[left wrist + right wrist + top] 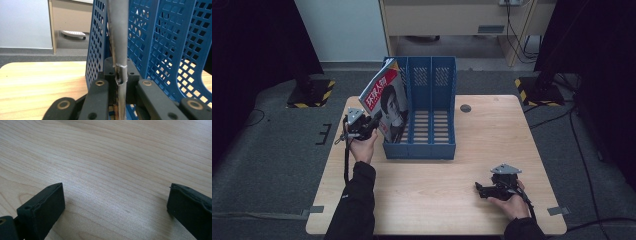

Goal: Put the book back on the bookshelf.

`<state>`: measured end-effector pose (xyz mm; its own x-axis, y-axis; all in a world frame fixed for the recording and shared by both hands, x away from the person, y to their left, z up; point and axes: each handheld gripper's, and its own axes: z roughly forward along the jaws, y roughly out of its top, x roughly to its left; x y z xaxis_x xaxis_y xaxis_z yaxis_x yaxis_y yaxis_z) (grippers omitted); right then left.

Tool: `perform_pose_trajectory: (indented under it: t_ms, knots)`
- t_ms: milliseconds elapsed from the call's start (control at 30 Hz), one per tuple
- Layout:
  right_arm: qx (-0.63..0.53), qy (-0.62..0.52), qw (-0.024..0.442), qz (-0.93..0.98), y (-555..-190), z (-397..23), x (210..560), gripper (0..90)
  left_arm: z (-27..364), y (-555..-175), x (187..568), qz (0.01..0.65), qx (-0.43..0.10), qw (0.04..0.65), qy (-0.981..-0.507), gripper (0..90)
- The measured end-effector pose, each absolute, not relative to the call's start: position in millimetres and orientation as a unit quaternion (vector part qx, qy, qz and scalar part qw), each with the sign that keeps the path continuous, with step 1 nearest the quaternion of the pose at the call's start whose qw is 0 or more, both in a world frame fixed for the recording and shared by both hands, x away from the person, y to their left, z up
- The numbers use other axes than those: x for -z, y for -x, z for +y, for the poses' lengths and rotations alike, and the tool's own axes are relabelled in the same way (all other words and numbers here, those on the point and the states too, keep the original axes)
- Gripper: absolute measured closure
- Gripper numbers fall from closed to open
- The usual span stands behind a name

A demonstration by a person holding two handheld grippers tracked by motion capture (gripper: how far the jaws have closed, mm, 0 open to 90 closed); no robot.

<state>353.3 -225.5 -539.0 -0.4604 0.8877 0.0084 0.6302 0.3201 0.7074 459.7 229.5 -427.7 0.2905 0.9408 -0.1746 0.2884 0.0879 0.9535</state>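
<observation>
In the high view the person's left hand (pixel 362 145) is raised at the bench's (pixel 432 200) left side, its left gripper (pixel 374 122) clenched on the lower edge of a glossy magazine (pixel 384 97) that leans tilted in the leftmost compartment of the blue perforated plastic file rack (pixel 432 120), while the right gripper (pixel 478 189) lies low and level near the right front edge. In the left gripper view the jaws pinch the magazine's thin grey spine (pixel 118 50), torn slightly just above them, beside the rack's gridded wall (pixel 160 40). In the right gripper view the jaws stand released, wide apart and empty over pale wood-grain bench (pixel 112 170).
</observation>
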Motion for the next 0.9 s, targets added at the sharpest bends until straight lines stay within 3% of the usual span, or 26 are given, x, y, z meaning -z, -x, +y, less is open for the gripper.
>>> perform_pose_trajectory:
  t_ms: [233, 367, 633, 900]
  knots:
    - [-0.329, -0.481, 0.195, 0.789, -353, -225, 539, 1.9, 227, -448, 425, 0.509, -0.32, 0.512, -0.613, 81.8]
    - [-0.329, -0.481, 0.196, 0.789, -353, -226, 539, 1.8, 236, -435, 423, 0.503, -0.316, 0.511, -0.621, 69.9]
    - [-0.328, -0.481, 0.196, 0.789, -353, -225, 539, 1.8, 262, -396, 424, 0.501, -0.281, 0.52, -0.632, 57.0]
    - [-0.329, -0.481, 0.195, 0.789, -353, -225, 539, 1.8, 267, -358, 455, 0.479, -0.268, 0.491, -0.676, 43.4]
